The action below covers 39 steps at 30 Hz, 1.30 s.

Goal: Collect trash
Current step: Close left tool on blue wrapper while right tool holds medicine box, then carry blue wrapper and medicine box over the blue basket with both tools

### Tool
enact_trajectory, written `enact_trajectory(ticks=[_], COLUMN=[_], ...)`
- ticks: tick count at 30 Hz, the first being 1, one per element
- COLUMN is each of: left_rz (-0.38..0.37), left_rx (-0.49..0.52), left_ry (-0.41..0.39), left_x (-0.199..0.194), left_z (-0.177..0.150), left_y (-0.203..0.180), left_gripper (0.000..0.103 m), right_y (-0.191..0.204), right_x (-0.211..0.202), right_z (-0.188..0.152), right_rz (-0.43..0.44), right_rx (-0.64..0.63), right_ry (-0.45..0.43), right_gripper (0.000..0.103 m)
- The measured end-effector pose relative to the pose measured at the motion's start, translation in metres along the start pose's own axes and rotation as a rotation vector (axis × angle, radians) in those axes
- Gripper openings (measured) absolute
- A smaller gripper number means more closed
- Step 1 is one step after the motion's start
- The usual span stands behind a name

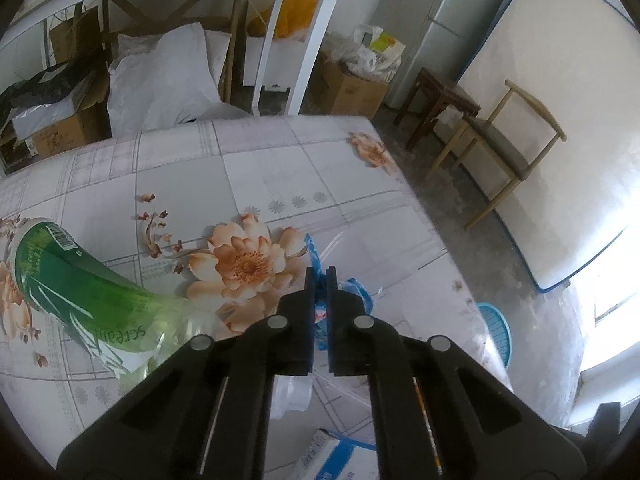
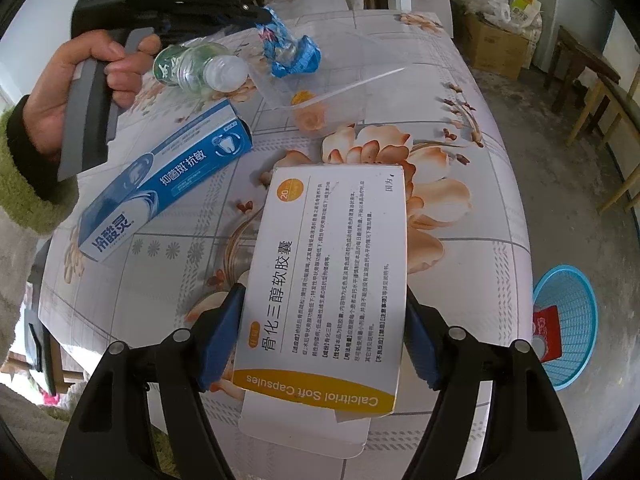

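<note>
My left gripper (image 1: 320, 272) is shut on a crumpled blue wrapper (image 1: 362, 294) above the flowered table. The right wrist view shows the same left gripper (image 2: 260, 14) pinching that wrapper (image 2: 292, 50), with a person's hand (image 2: 60, 92) on its handle. My right gripper (image 2: 324, 292) is shut on a white and yellow capsule box (image 2: 332, 248), its blue pads pressed on the box's two long sides. A green plastic bottle (image 1: 72, 280) lies on its side to the left of the wrapper, and a blue toothpaste box (image 2: 168, 176) lies beside it.
A clear plastic tray (image 2: 320, 80) lies on the tablecloth (image 1: 280, 168) past the capsule box. A blue mesh basket (image 2: 568, 320) stands on the floor off the table's right edge with a red packet (image 2: 544, 332) inside. A wooden chair (image 1: 508, 148) and cardboard boxes stand beyond.
</note>
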<state>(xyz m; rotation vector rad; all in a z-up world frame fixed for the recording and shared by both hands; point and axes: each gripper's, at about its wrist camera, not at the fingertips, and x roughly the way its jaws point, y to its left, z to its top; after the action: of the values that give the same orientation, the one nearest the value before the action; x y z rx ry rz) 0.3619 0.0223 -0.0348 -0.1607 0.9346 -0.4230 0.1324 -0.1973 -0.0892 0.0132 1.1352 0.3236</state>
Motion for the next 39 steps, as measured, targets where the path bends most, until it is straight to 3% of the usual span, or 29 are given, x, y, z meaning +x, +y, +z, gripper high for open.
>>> enact_trajectory(ticks=[12,25,39], left_rz=[-0.081,-0.137,-0.242], left_rx=[-0.001,0.032,0.070], left_ry=[-0.121,-0.239,-0.261], left_x=[-0.063,-0.128,-0.140], left_z=[-0.006,-0.037,-0.066], left_y=[-0.016,-0.058,-0.103], left_gripper=[0.002,0.002,0.002], right_y=[0.001,-0.014,-0.059], right_x=[-0.010,-0.034,-0.086], right_z=[-0.003,-0.002,-0.005], right_rz=[-0.004,0.021,-0.109], right_rx=[0.033,0.088,0.212], right_ry=[-0.028,-0.074,-0.145], right_gripper=[0.070,0.069,0.069])
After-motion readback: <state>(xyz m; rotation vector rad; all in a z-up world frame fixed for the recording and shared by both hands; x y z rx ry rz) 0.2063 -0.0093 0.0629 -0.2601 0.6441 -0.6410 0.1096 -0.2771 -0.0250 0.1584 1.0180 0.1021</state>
